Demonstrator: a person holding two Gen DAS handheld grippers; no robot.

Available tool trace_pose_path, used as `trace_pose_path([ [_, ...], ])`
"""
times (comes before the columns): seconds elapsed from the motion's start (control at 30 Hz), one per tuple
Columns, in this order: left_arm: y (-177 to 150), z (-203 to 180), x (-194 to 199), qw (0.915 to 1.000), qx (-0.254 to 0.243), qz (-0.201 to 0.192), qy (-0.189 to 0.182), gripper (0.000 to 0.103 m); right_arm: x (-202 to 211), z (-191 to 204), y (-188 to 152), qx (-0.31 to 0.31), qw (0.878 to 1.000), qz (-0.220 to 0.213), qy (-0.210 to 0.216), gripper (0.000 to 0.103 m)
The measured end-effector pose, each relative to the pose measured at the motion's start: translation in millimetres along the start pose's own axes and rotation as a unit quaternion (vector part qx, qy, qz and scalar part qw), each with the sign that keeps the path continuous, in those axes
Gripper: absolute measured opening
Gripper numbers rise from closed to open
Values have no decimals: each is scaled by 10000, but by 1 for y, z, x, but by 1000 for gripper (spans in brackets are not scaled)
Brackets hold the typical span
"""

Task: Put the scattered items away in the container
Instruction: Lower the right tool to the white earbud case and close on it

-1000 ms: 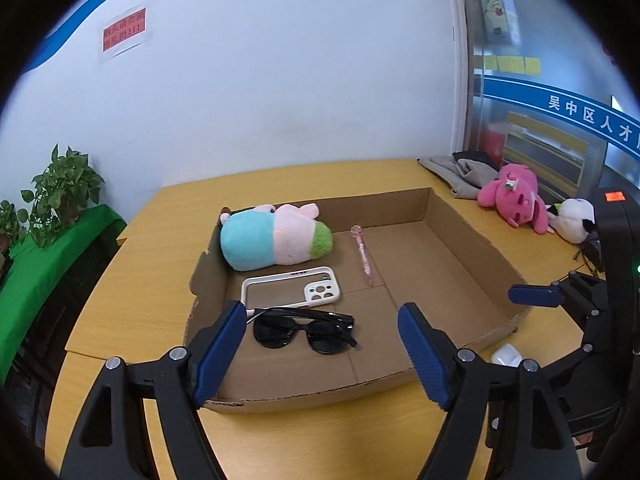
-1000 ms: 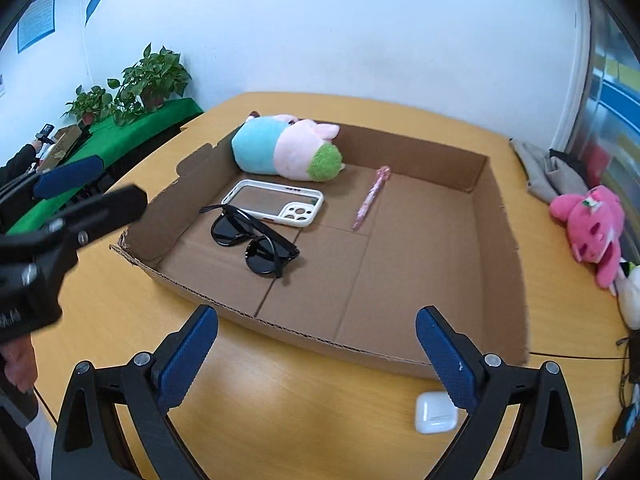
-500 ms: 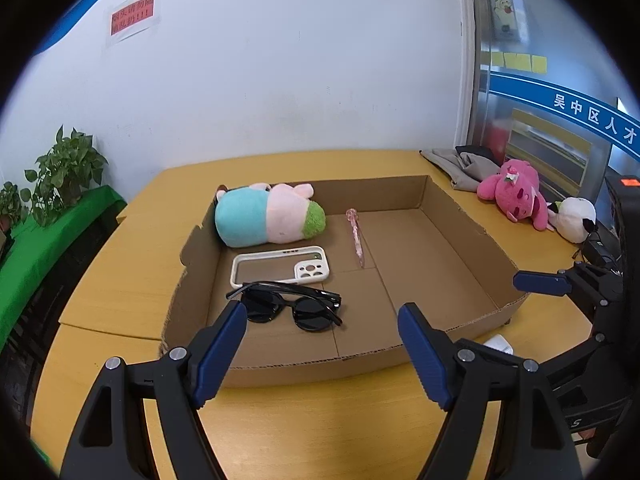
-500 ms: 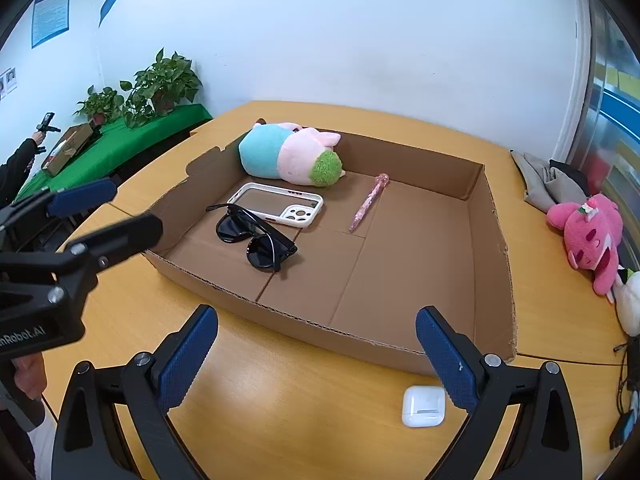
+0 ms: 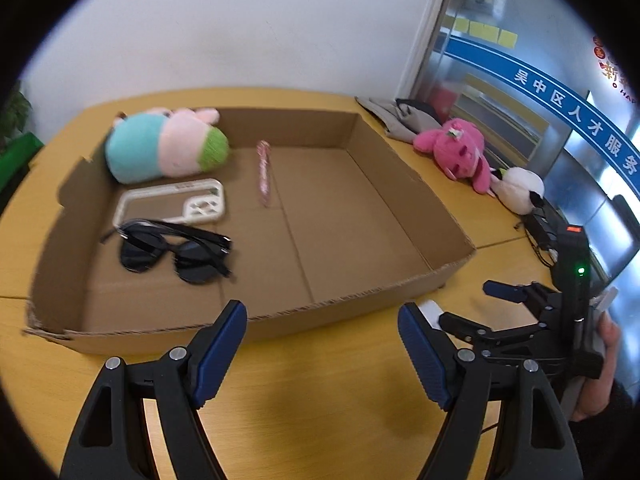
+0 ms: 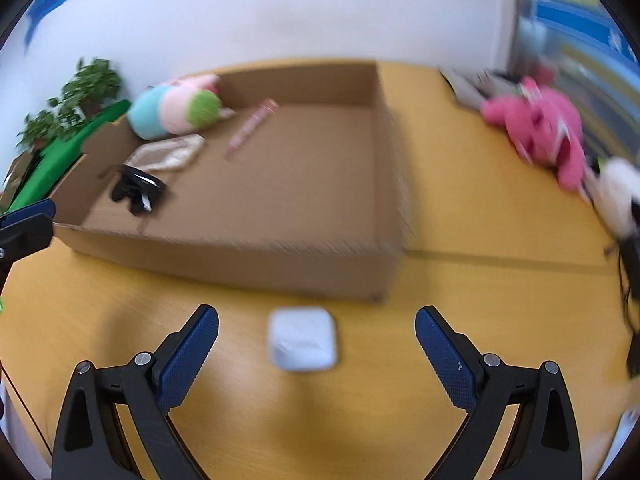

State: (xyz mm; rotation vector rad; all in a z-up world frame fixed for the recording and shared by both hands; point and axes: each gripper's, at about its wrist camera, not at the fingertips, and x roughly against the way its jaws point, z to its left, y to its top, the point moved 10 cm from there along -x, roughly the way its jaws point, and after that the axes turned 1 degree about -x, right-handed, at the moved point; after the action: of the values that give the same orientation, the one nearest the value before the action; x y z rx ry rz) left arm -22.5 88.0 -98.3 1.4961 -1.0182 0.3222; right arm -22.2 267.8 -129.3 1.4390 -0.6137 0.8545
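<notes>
A shallow cardboard box point(image 5: 256, 320) point(image 6: 280, 264) lies on the wooden table. Inside it are a blue-pink plush point(image 5: 164, 148) point(image 6: 176, 110), a white phone case point(image 5: 172, 206), black sunglasses point(image 5: 176, 252) point(image 6: 134, 188) and a pink pen point(image 5: 264, 172) point(image 6: 252, 128). A small white earbud case point(image 6: 302, 338) point(image 5: 432, 314) lies on the table in front of the box. My right gripper point(image 6: 316, 340) is open, its fingers either side of and just above the case without touching. My left gripper point(image 5: 322, 344) is open over bare table before the box's front wall.
A pink plush point(image 5: 460, 152) point(image 6: 540, 128) and a white plush point(image 5: 520, 192) lie at the right by a grey cloth point(image 5: 396, 118). Black cables point(image 5: 540, 232) run along the right edge. A potted plant point(image 6: 80, 92) stands far left.
Both grippers sank and drew back toward the table's near side. The right one swung right, bringing the white case between its open fingers. The left view now looks down on the box front.
</notes>
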Motion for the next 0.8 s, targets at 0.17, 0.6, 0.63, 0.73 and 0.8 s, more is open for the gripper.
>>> trace_pose_path([
  [0.17, -14, -18, -21, 9985, 54, 338, -436, 78, -14, 13, -12, 246, 9991, 202, 264, 90],
  [0.6, -39, -34, -54, 9899, 326, 1016, -935, 78, -29, 29, -37, 850, 9949, 493, 212, 47],
  [0.63, -40, -38, -56, 9865, 441, 1074, -1151, 78, -27, 30, -39, 800, 9953, 478, 277, 47],
  [0.73, -45, -46, -62, 9738, 826, 1224, -1731, 78, -22, 33, -42, 706, 9954, 478, 436, 47],
  [0.8, -49, -49, -68, 9661, 1007, 1336, -1964, 78, -18, 36, -45, 697, 9951, 492, 507, 47],
])
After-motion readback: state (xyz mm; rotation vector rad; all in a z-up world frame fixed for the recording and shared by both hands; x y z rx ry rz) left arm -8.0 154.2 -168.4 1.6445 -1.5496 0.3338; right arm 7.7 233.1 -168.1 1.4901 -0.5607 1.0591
